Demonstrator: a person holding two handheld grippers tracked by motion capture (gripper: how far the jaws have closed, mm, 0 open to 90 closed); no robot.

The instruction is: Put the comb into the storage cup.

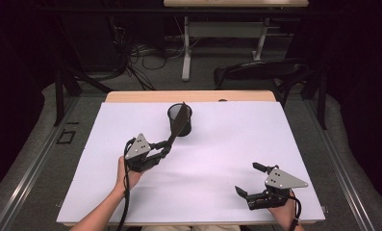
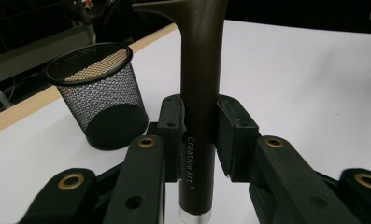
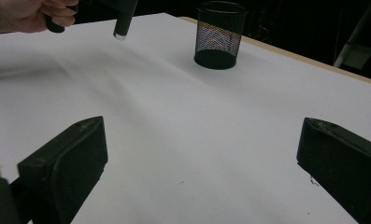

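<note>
Left gripper view: left hand-held gripper (image 2: 198, 135) clamps the brown brush handle (image 2: 199, 93) upright between its pads, beside the mesh cup (image 2: 99, 93).

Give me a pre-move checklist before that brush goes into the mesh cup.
1. Grip: left gripper clamps the brush handle between both pads: ok.
2. Mesh cup upright on the white table: ok.
3. Cup free of contents: cannot tell.
4. Brush head overlaps the cup in the high view; actually over the opening: cannot tell.
5. Right gripper open, apart from the cup: ok.
</note>
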